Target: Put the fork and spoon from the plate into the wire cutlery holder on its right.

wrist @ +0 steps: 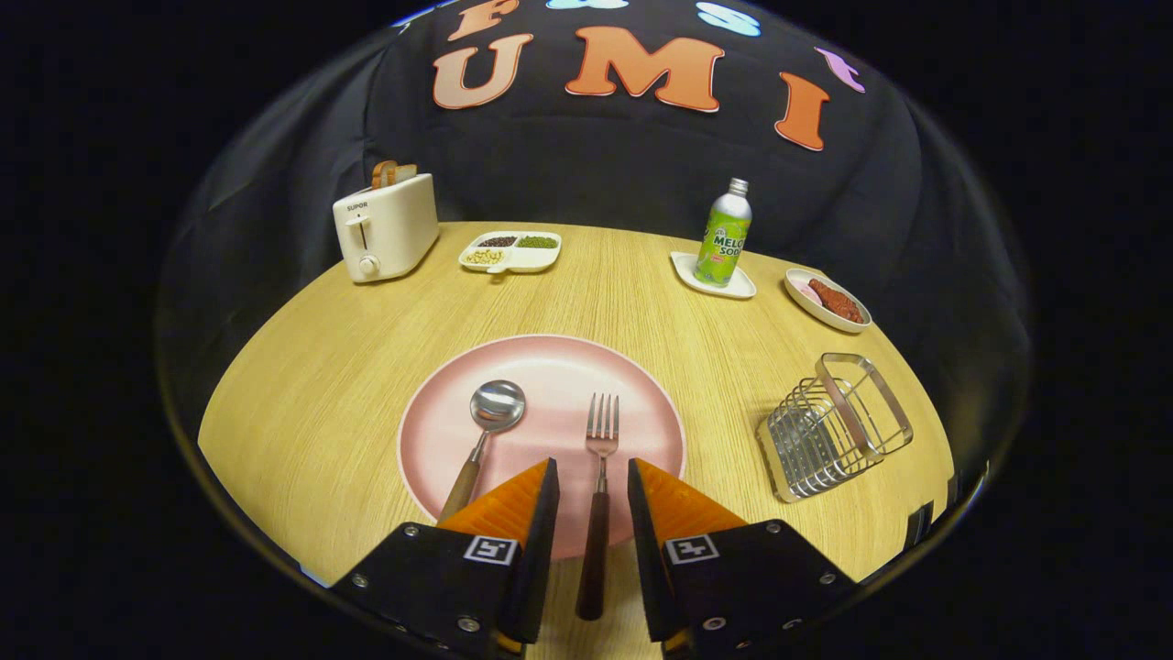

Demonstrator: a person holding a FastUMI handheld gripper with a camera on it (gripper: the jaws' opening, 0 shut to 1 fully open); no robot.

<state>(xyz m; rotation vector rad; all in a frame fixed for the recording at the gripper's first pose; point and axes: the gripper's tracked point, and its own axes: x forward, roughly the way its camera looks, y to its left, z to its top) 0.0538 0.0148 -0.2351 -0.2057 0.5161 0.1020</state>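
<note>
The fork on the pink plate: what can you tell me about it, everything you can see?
The fork has four shiny metal prongs, a thin metal neck and a dark brown handle that looks wooden. It lies flat, prongs pointing away toward the middle of the pink plate, its handle running back over the plate's near rim onto the wooden table. The handle sits between the open tongs, which are not touching it. The spoon lies apart, to its left.

Colours on the table
A pink plate [550,367] is sitting on pale wood-grain table [302,385]; the fork [600,477] is showing silver with a dark handle; the toaster [385,227] is looking cream.
</note>
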